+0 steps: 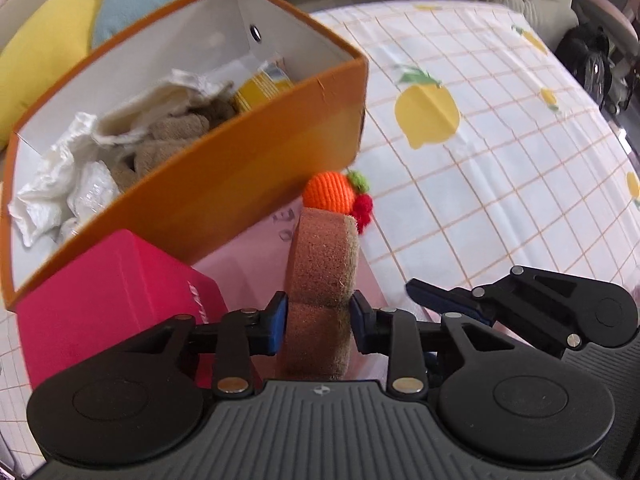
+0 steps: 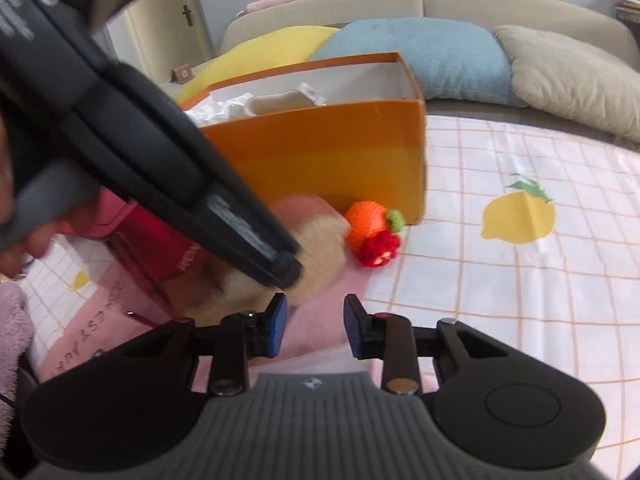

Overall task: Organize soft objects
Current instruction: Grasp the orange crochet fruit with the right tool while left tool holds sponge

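Right up close, the left gripper (image 1: pixel 319 322) has a brown sponge pad (image 1: pixel 322 268) between its jaws. The blue pads sit on both flat sides of it, so the jaws are holding it, set narrow. The sponge pad stands on its edge on a pink cloth (image 1: pixel 256 264) on the bed. It looks soft and light. It will squash if it is pinched too hard, and its fuzzy skin should not slip. The middle of the two flat sides is a good place to hold it, and that is where the pads are.

Just to the right, the right gripper (image 2: pixel 315 330) hangs over the pink cloth. Its jaws are a little way apart and hold nothing.

Beside the sponge pad on the left is a red box (image 1: pixel 116 296). A bit past the pad lies a knitted orange toy (image 1: pixel 329 192) with a green and red tuft. It is soft yarn, so it will be light and squashy too.

Behind those stands the big orange box (image 1: pixel 248 168). It has white crumpled paper (image 1: pixel 60 196) and brown socks (image 1: pixel 176 136) inside already. I think the sponge pad goes in there next.

Farthest away are a yellow pillow (image 2: pixel 276 46), a blue pillow (image 2: pixel 432 52) and a beige pillow (image 2: pixel 560 72) on the checked bed sheet (image 2: pixel 520 288).
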Available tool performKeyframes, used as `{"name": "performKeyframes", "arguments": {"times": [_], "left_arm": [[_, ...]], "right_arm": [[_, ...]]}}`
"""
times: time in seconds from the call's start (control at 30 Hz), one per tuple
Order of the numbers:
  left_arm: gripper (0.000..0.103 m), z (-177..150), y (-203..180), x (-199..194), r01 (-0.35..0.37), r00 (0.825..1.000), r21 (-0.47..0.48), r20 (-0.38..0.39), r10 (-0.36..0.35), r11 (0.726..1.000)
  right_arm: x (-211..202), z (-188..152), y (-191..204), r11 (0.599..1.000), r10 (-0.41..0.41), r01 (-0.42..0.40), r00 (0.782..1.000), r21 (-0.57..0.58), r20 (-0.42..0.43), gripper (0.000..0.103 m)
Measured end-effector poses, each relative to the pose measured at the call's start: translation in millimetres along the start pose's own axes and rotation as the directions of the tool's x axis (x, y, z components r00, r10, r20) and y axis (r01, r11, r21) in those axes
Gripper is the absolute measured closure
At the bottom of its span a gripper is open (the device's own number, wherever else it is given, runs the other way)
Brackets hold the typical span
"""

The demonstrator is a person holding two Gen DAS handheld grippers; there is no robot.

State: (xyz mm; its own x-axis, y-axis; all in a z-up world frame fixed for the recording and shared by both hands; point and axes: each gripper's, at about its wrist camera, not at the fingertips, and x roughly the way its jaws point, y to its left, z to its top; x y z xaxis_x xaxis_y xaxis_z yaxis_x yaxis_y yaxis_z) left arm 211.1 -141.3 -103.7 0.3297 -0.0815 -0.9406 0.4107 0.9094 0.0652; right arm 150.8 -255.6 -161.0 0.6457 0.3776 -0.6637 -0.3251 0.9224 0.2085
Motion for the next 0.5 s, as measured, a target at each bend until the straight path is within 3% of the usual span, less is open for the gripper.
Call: {"name": "performKeyframes", "arguments": {"times": [0.17, 0.4, 0.5], "left_arm": [[0.067, 6.3, 9.5, -17.3, -0.021, 0.997, -0.037, 0.079, 0.024, 0.999], [0.067, 10.9, 13.7, -31.3, -0.018, 0.994, -0.041, 0.105, 0.022, 0.999], [0.067, 10.6, 14.1, -35.6, -0.015, 0.993, -0.04, 0.113, 0.02, 0.999]], "right_arm": [[9.9, 5.8, -4.5, 0.996, -0.084, 0.084, 0.996, -0.026, 0.015, 0.064], [37.0, 25.0, -8.7, 0.982, -0.13, 0.135, 0.99, -0.131, 0.047, 0.051], [48.8, 35.7, -14.5, 0.981, -0.136, 0.14, 0.99, -0.135, 0.039, 0.051]]}}
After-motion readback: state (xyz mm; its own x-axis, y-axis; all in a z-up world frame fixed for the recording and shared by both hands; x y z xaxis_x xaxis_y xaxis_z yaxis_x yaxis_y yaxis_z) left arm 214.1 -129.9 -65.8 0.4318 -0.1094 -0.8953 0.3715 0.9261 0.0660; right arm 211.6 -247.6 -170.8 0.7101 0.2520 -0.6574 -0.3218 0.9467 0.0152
